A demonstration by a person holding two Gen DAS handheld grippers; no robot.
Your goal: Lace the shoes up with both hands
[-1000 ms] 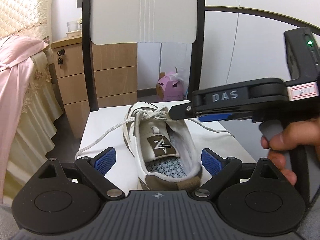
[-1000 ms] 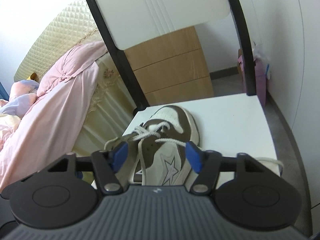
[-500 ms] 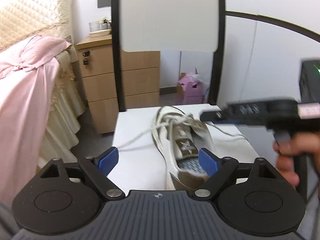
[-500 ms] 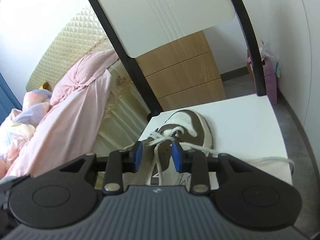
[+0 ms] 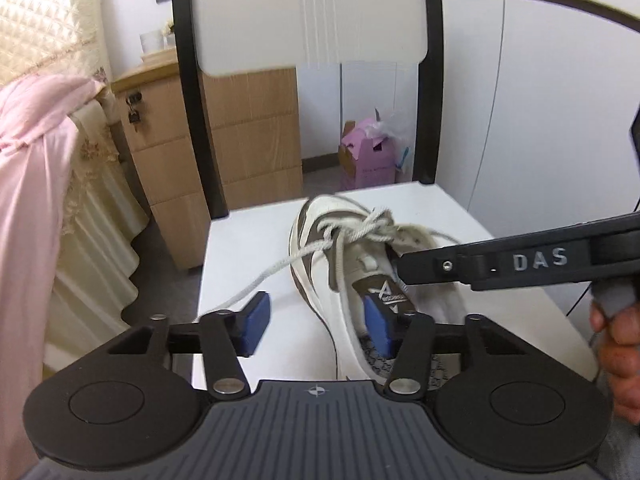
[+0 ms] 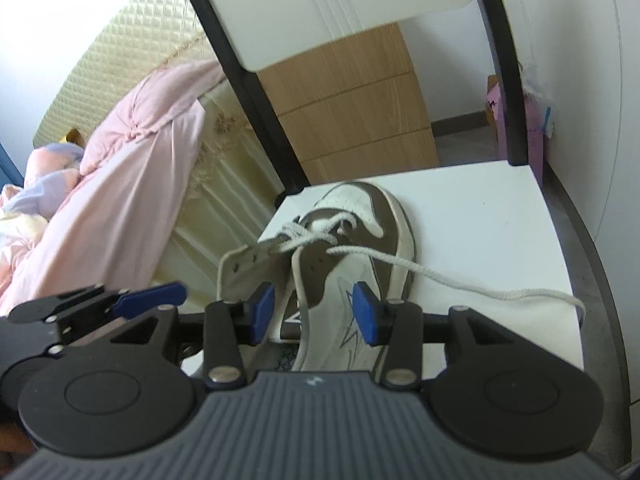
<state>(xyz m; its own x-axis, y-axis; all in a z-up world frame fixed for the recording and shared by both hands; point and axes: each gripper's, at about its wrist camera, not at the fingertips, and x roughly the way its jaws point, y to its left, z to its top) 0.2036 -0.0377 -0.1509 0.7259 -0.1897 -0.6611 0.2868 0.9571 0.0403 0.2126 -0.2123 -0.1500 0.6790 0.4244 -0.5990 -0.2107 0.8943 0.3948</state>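
1. The shoe (image 5: 360,276), brown and white, lies at the centre of the left wrist frame on the white chair seat (image 5: 248,248); its laces are crossed in a loose tangle (image 5: 364,228) over the upper eyelets.
2. The left gripper (image 5: 318,326) is closing, its jaws part open; the shoe's side wall stands between the pads, and nothing is pinched yet.
3. The right gripper (image 6: 314,312) is opening, astride the tongue and one lace strand, gripping nothing.
4. To do this step well, I judge each tool should pinch one free lace: the strand (image 5: 260,280) trailing left of centre in the left view; the strand (image 6: 460,280) trailing right in the right view; grip cord only, not the shoe wall.
5. Around: the chair back (image 5: 312,16) at upper centre; a wooden drawer unit (image 5: 244,128); pink bedding (image 5: 32,184) at left; a pink box (image 5: 368,160) behind; the two tools crowd each other over the shoe.
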